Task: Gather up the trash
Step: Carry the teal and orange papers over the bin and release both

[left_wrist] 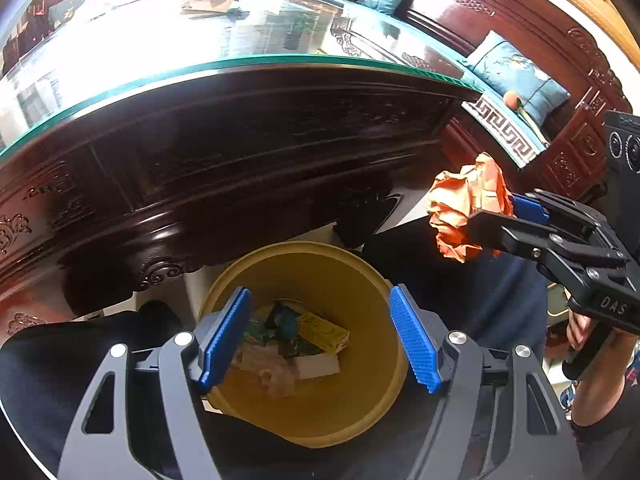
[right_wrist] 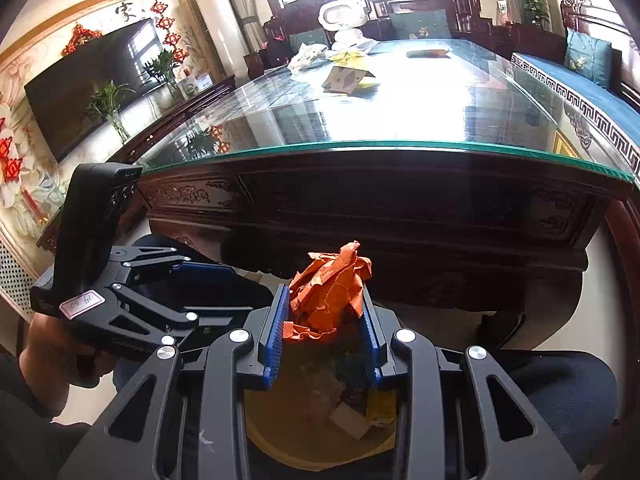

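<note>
Your right claw grips crumpled orange paper at frame centre, above the yellow bin; your left claw gapes empty over it.

the bin sits low in the frame's centre, below the worktop edge, with boxes inside. the left tool hangs over it; the right tool holds crumpled paper at mid right, above the bin's rim.
</note>
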Available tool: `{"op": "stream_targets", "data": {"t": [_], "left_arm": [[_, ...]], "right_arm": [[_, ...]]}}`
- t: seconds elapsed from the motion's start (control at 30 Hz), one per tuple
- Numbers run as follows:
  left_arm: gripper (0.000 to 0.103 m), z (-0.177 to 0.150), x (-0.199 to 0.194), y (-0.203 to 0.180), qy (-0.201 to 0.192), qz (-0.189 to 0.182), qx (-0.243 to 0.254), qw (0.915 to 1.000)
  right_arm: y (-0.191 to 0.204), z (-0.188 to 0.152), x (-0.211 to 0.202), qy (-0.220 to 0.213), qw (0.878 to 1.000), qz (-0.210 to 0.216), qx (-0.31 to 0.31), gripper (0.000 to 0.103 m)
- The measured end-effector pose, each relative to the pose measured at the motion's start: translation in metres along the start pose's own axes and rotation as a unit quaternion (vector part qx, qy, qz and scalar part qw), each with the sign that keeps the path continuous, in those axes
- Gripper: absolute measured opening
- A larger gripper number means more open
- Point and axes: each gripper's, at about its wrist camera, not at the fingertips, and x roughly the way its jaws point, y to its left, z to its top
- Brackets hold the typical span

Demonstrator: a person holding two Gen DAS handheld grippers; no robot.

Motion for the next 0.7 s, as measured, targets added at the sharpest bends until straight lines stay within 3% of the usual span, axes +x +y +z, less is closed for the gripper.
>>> {"op": "stream_targets", "data": {"t": [0.53,0.57,0.6,0.63,0.7], "left_arm": [[0.071,0.002,0.000,0.014,0.003,0.019,-0.012,0.9997],[0.071,0.002,0.000,0.014,0.003,0.021,-0.013,0.9997],[0.071,0.002,-0.001,0.016,0.002,0.024,-0.013,0.9996],[0.071,0.002,-0.002,0.016,0.001,0.026,-0.014,0.9996],[0.071,0.002,-0.003,0.019,0.001,0.027,-0.016,0.9995]], "right_arm": [[0.017,-0.008,0.006,0.020,0.999,0.022,-0.019,0.035],[0.017,-0.008,0.006,0.021,0.999,0.021,-0.019,0.041],[0.017,-0.008,0.005,0.019,0.999,0.021,-0.020,0.057],[0.017,-0.009,0.003,0.012,1.000,0.021,-0.019,0.065],[0.018,-0.010,0.001,0.009,0.999,0.022,-0.022,0.069]]}}
